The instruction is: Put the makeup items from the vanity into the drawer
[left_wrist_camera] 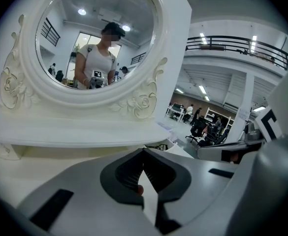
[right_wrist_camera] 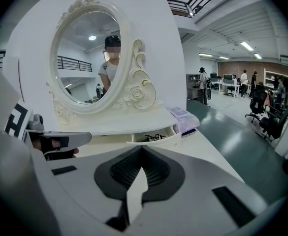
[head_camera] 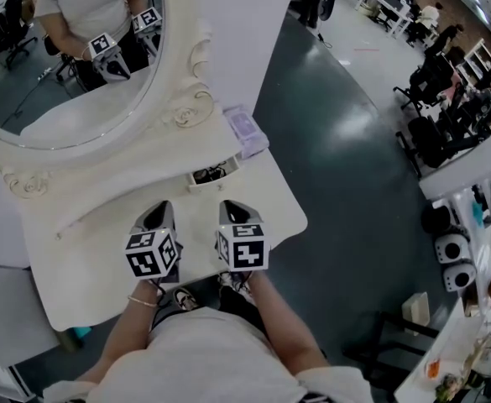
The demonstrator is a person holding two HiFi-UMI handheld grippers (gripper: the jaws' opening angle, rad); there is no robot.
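On the white vanity counter (head_camera: 86,280), the small drawer (head_camera: 214,177) stands open under the shelf (head_camera: 127,179) where a lilac makeup pack (head_camera: 247,131) lies (the only piece seen outside it), so the right claw (head_camera: 237,211), pressed together and empty like the left claw (head_camera: 159,215), should spread before reaching it.

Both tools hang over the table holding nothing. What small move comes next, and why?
Probably ease the right gripper forward to the drawer and push it shut: it stands open with dark items inside, the tabletop looks bare, and this gripper and the left gripper are shut and empty. The lilac pouch just beyond it might need to go in first.
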